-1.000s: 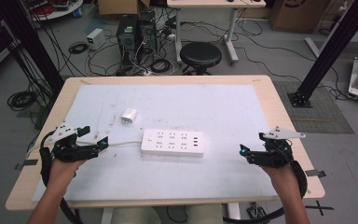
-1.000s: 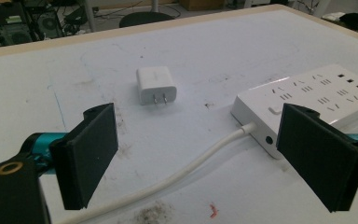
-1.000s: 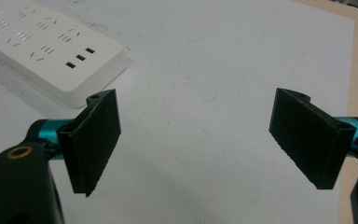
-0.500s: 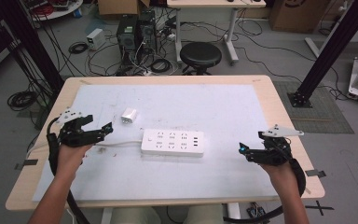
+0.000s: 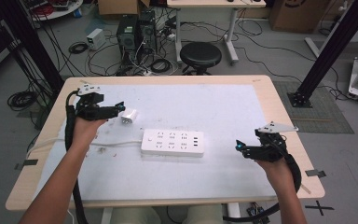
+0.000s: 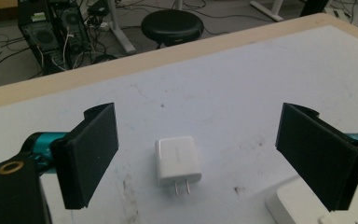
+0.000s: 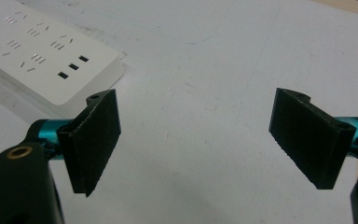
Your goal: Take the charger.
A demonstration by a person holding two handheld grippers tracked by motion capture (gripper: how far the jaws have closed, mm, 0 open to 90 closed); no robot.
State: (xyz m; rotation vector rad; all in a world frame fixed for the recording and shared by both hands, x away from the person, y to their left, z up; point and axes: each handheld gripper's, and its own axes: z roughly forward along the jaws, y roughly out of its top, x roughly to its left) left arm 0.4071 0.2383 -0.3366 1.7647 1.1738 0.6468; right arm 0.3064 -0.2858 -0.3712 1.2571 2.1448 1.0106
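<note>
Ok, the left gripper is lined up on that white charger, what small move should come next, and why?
Probably ease the left gripper forward and down so its jaws straddle the charger, then close. The jaws stand wide open with the charger lying flat between and just ahead of them, prongs toward the camera, not yet touched. The power strip waits nearby.

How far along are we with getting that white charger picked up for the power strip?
Early stage. Done: the left hand-held gripper is lined up on the white charger, jaws wide open on either side of it. In hand: nothing; the charger lies flat on the table, prongs toward the camera, untouched. Left: close on it, lift, and plug it into the power strip. The right hand-held gripper waits open, right of the strip.
</note>
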